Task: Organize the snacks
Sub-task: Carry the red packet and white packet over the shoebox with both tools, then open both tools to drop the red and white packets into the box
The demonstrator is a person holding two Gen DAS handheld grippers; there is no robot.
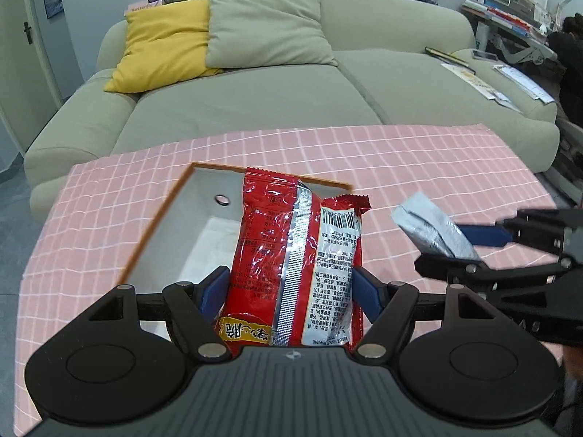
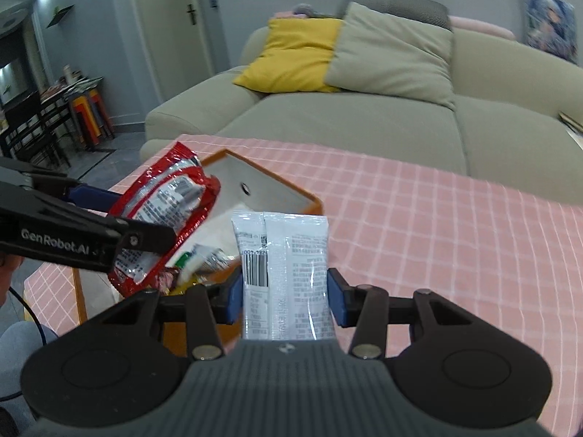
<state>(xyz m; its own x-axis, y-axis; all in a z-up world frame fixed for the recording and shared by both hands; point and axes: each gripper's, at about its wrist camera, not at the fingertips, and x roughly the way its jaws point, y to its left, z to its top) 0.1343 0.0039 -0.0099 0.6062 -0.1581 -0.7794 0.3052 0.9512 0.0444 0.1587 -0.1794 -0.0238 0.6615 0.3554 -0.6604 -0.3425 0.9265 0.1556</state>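
Note:
My left gripper [image 1: 291, 287] is shut on a red snack bag [image 1: 291, 255] and holds it upright over the near end of a white box with an orange rim [image 1: 160, 215]. The same bag [image 2: 164, 218] and left gripper [image 2: 109, 218] show at the left of the right wrist view. My right gripper [image 2: 284, 298] is shut on a white snack packet [image 2: 284, 273], just right of the box [image 2: 277, 178]. That packet [image 1: 433, 229] and right gripper [image 1: 470, 251] show at the right of the left wrist view. Several small snacks [image 2: 196, 258] lie in the box.
The box stands on a table with a pink checked cloth [image 1: 419, 167]. Behind it is a grey-green sofa [image 1: 255, 102] with a yellow cushion [image 1: 164, 43] and a grey cushion [image 1: 269, 25]. Papers [image 1: 473, 80] lie on the sofa's right end.

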